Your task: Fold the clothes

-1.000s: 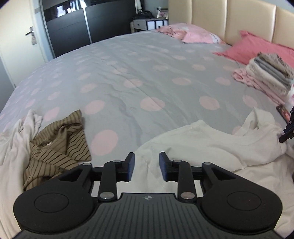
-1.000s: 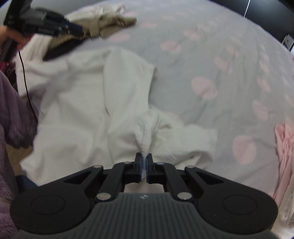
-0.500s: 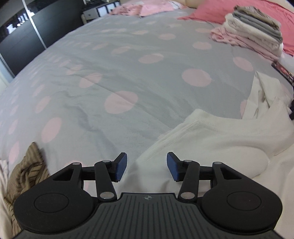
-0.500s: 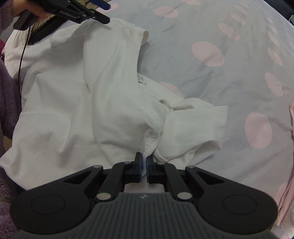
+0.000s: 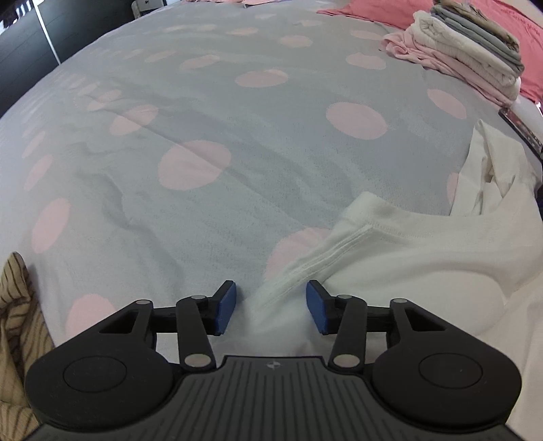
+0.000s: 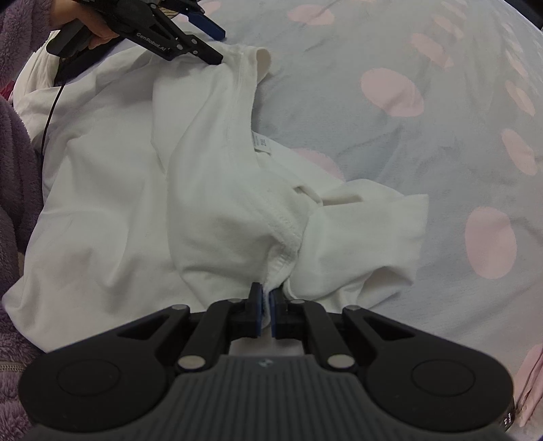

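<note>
We see a white T-shirt [image 6: 142, 190] lying rumpled on a bed whose grey cover [image 5: 210, 112] is dotted with pink circles. The shirt sits at the near edge of the bed, its neckline toward the open cover, and a small label [image 6: 260, 143] shows inside the collar.

Our right gripper [image 6: 266, 305] is clenched on the shirt: its 2 blue-padded fingers [image 6: 258, 307] stand almost together with a bunched fold of the stitched edge pinched between them. From that pinch the cloth fans away in thick creases, and 1 short sleeve [image 6: 370, 237] spreads to the right of it on the cover.

Our left gripper [image 5: 270, 307] is over the far shoulder of the same shirt. Its jaws stand apart and are closing, with a ridge of hemmed white cloth running up between the blue pads [image 5: 226, 307]; the pads do not press on it. From the right wrist view we see this gripper [image 6: 208, 44] tilted down at the shirt's upper corner, carried by a hand [image 6: 98, 29] in a purple fleece sleeve [image 6: 20, 30] (a thin black cable hangs from the handle).

A brown striped garment [image 5: 17, 325] lies crumpled at the left edge of the left wrist view. Well apart, at the far right of the bed, a stack of folded clothes [image 5: 465, 54] rests beside a red pillow [image 5: 380, 10].
</note>
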A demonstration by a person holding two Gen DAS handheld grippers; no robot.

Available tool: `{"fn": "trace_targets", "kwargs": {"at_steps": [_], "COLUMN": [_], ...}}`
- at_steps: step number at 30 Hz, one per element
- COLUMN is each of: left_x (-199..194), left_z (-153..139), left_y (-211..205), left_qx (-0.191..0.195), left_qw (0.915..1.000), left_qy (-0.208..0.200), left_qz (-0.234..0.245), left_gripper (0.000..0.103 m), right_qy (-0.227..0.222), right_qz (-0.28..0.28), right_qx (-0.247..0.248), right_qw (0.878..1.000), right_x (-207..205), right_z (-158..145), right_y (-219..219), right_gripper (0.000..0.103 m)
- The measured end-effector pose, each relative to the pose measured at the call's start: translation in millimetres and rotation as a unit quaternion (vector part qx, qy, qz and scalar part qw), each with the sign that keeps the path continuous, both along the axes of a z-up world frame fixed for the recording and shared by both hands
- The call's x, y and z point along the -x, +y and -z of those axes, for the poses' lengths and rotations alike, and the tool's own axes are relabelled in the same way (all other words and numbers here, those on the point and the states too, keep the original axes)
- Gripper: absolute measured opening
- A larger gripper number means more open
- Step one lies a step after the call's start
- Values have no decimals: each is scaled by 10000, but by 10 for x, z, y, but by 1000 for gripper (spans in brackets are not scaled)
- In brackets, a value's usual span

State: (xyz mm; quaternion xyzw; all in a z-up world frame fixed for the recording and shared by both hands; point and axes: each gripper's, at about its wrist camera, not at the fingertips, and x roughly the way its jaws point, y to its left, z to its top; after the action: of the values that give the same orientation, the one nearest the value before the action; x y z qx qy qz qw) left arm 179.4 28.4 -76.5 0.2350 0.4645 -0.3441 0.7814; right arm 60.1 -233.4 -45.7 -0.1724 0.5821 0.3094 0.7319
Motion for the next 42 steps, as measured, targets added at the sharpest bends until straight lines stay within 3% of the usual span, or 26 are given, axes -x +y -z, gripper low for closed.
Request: {"fn": "trace_targets", "kwargs": {"at_steps": [4, 6, 8, 14, 18, 21, 22, 23, 32, 42], "left_x": [71, 136, 207, 377, 539, 722, 784, 840, 1203, 1286], "left_z": [-10, -48, -107, -549, -888, -1025, -1038, -1034, -756, -708], "left_y": [-56, -102, -124, 160, 489, 716, 787, 848, 1300, 1353], "left_qx": [-28, -110, -174, 284, 448, 393, 358, 303, 55, -36], "left_qw": [9999, 9997, 9993, 9939, 9849, 9804, 9792, 9779, 9692, 9710], "left_qy": [-71, -157, -273, -646, -924, -1028, -1040, -1034, -793, -753], "left_qz": [-136, -157, -176, -853, -1391, -1632, -1705, -1791, -2332, -2268], "left_gripper": [30, 13, 7, 6, 6, 6, 6, 6, 6, 6], "right_qy": [-16, -30, -51, -230, -473, -660, -718, -783, -1524, -2056], "right_qz": [13, 9, 13, 58, 191, 134, 68, 0, -621, -2211], "right_qx": [10, 30, 45, -5, -389, -758, -794, -804, -370, 156], "right_qw": [10000, 10000, 10000, 9997, 9979, 9948, 9942, 9937, 9857, 9532], "right_x": [-1, 16, 27, 103, 116, 136, 146, 156, 186, 462], "right_z": [1, -7, -26, -175, -405, -585, -620, -650, -773, -660], "right_y": [6, 8, 6, -40, -107, -69, -43, -17, -37, 296], "right_gripper": [6, 6, 6, 7, 9, 22, 38, 45, 45, 45]}}
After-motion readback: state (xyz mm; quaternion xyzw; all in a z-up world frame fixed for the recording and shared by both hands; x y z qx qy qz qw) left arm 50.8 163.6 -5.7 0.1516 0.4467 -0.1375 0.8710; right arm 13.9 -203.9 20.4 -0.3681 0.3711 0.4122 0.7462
